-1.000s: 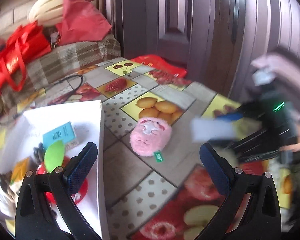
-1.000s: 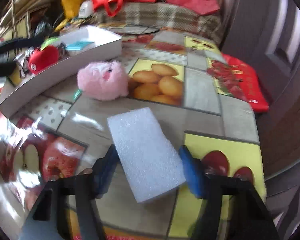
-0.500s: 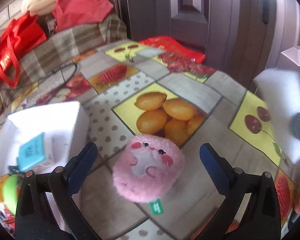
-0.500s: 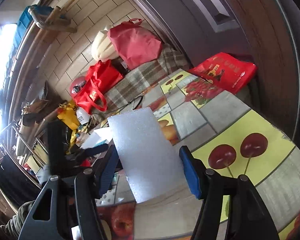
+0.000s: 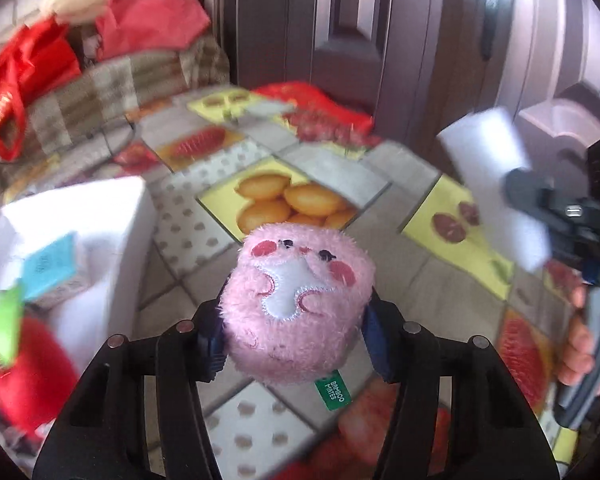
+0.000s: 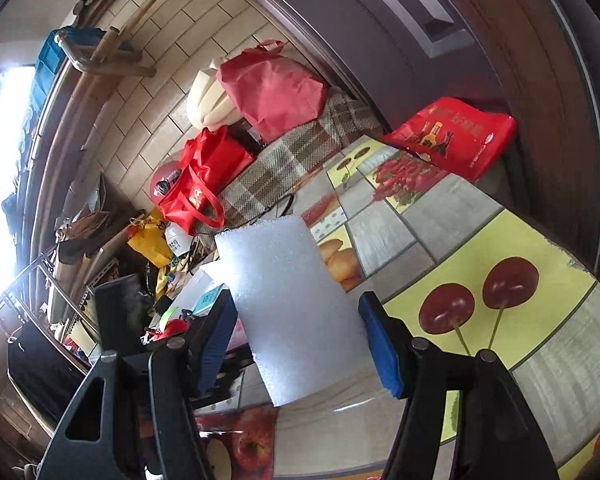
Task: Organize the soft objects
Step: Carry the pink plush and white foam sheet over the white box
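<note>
Two soft things are now held. The left tool (image 5: 296,340), which half a second ago stood spread around the pink plush toy (image 5: 296,304), has pressed its blue pads against the toy's flanks and pinches it just above the fruit-patterned worktop (image 5: 332,176), near the white box (image 5: 128,240) at the worktop's left edge. To my eye the toy is ready to go into that box. Its face points up and away toward the door; it is roundish, with no clear long axis. The right tool (image 6: 300,340) grips the white foam block (image 6: 292,304), raised off the worktop, long axis running away from the tool.
</note>
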Tool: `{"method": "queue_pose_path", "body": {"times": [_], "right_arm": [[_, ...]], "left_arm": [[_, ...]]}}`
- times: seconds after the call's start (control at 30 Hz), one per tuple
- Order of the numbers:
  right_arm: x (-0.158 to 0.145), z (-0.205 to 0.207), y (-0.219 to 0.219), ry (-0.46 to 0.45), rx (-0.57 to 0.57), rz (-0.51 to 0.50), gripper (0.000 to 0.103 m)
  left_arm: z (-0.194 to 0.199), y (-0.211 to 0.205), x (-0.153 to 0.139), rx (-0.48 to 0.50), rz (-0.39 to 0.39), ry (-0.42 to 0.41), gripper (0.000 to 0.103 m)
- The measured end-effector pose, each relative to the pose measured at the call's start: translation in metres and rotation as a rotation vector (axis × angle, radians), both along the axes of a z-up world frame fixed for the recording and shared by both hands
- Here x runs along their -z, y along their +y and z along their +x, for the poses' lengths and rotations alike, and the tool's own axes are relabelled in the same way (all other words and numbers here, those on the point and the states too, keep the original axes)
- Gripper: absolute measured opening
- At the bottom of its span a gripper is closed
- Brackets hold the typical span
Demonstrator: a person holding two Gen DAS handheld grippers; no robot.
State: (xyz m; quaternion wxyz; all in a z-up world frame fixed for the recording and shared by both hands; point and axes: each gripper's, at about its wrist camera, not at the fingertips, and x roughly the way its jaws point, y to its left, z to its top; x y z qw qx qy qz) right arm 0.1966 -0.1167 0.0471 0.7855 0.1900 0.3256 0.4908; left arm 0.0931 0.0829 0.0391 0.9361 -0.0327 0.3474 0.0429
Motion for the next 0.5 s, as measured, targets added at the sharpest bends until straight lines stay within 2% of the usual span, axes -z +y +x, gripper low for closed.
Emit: {"method": "queue_pose_path", "body": {"times": [0.13,0.27,0.5], "right_arm": [[-0.012,-0.014,-0.004,-0.059,0.02,0.029,0.064],[-0.022,-0.033,-0.002,-0.069,0.007,0.062,0.064],[-0.049,-0.066,0.012,-0.174,0.007,0.046,0.064]], "left_arm": [[-0.035,-0.008,-0.031,-0.032,0.04,-0.102,0.056],[-0.066,-0.01,-0.055,-0.058,0.078,-0.182,0.056],[-0.096,0.006,-0.074,-0.096,0.05,-0.26,0.056]]}}
